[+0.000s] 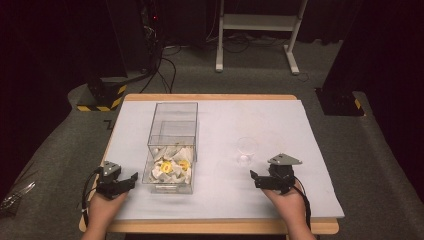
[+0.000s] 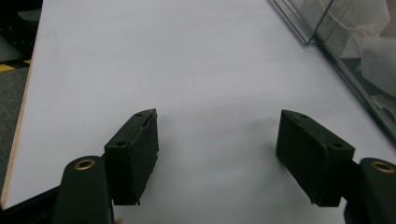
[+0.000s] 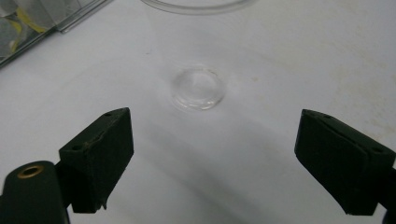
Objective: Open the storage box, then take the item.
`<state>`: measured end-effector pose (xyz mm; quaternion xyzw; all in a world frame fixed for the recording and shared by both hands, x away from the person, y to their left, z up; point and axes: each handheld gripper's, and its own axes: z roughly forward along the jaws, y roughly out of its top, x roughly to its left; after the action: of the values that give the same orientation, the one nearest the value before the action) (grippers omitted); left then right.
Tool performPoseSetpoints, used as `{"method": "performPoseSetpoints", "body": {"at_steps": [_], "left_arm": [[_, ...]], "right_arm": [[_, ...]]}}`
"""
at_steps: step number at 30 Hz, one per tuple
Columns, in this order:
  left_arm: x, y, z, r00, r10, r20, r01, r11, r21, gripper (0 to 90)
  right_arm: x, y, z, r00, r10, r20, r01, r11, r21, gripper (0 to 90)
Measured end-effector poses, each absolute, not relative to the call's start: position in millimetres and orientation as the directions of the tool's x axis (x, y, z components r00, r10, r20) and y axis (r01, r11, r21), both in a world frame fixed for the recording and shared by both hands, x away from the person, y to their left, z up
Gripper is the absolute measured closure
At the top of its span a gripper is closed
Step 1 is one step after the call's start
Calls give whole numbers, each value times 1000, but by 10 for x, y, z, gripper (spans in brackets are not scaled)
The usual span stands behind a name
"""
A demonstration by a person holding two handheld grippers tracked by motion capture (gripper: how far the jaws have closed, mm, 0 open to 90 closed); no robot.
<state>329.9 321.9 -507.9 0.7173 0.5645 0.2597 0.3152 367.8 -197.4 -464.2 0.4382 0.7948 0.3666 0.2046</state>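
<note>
A clear plastic box [image 1: 172, 145] stands left of centre on the white table cover [image 1: 280, 125], holding several white packets with yellow marks [image 1: 170, 167]. A small clear cup [image 1: 246, 149] stands right of centre. My left gripper [image 1: 131, 180] rests near the front edge, just left of the box, open and with nothing between its fingers. In the left gripper view its jaws [image 2: 217, 116] stand wide over bare cover, with the box wall [image 2: 345, 42] at the upper right. My right gripper [image 1: 257, 180] is open, a little in front of the cup. The right gripper view looks past it [image 3: 212, 112] to the cup's base [image 3: 197, 87].
The wooden table edge [image 1: 215, 227] runs along the front. On the floor behind stand a white metal frame [image 1: 260, 30], a black and yellow striped base [image 1: 100, 97] at the left and a black base [image 1: 340, 102] at the right. Cables trail from both grippers.
</note>
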Motion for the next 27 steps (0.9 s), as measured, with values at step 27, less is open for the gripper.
{"method": "performPoseSetpoints", "body": {"at_steps": [27], "left_arm": [[3294,3211,-5082,225,974,24,643,-167,747,298]], "right_arm": [[3517,-1504,-4457,-628,778,26,472,354,807,124]]}}
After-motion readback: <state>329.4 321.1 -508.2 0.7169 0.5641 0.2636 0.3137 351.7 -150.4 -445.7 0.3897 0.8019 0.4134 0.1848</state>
